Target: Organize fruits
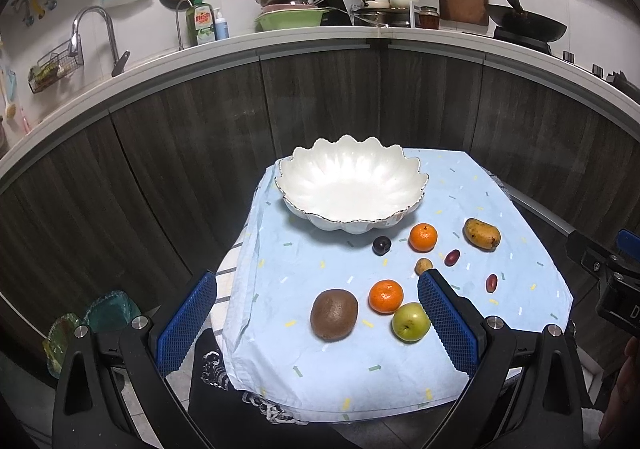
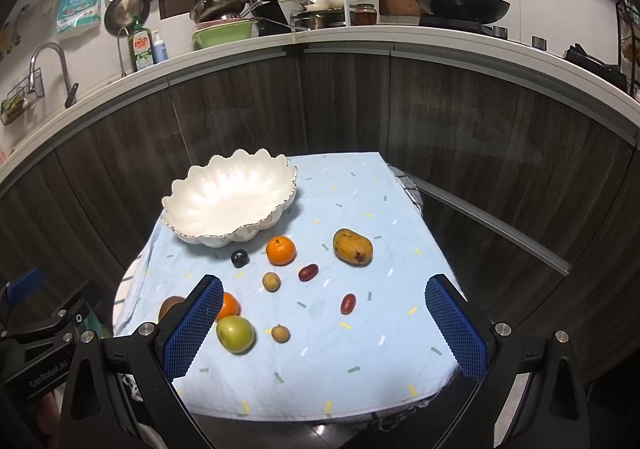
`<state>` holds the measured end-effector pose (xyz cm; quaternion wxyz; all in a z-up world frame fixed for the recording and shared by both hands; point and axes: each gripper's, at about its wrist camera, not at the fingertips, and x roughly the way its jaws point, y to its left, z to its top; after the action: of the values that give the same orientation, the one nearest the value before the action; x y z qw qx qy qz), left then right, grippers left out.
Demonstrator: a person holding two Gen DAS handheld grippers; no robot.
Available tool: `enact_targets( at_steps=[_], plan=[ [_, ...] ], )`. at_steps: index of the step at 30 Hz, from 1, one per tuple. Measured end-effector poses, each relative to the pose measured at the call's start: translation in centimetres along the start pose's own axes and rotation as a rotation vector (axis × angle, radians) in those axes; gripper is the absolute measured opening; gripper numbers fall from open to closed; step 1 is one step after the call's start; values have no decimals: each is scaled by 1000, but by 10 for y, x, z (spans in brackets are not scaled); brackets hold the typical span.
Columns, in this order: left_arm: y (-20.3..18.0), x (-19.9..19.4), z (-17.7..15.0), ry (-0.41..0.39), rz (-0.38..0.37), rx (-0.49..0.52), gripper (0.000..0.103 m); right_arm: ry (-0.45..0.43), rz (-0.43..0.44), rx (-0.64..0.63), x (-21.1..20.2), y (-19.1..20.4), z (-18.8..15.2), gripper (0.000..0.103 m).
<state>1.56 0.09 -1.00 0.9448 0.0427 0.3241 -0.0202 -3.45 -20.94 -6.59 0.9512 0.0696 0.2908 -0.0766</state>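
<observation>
Fingers [image 1: 188,325] wide, both grippers, empty | kiwi [image 1: 334,314], green apple [image 1: 411,321] between left pair

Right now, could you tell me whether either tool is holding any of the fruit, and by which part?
Nothing is held. The left tool and the right tool both hang open above the cloth, and the white bowl has no fruit in it.

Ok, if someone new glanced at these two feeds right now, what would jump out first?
The big white scalloped bowl at the far left of the blue cloth, with nothing in it. Then the fruit loose on the cloth in front of it: a kiwi, two oranges, a green apple and a spotted mango. Both tongs, left and right, hang open above the near edge.
</observation>
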Motion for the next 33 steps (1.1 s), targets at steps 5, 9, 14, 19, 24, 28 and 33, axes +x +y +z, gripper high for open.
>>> enact_targets(
  at_steps=[5,9,14,19,24,28,33],
  plan=[
    [-1,0,-1,3,1,2,102,-2,6,-4,0,2,0,102],
    [-1,2,-2,7,4,13,102,0,6,1,1,2,-1,102],
    [-4,4,-3,16,9,20,102,19,0,7,6,1,-1,102],
    [-6,5,-1,13,10,27,102,24,3,0,9,1,-1,102],
    [-7,16,4,22,-1,49,102,27,4,-17,15,3,2,102],
    [-10,25,6,32,-7,67,102,28,14,-37,24,7,6,102],
    [-11,33,6,42,-4,81,102,30,25,-58,33,12,7,102]
  ],
)
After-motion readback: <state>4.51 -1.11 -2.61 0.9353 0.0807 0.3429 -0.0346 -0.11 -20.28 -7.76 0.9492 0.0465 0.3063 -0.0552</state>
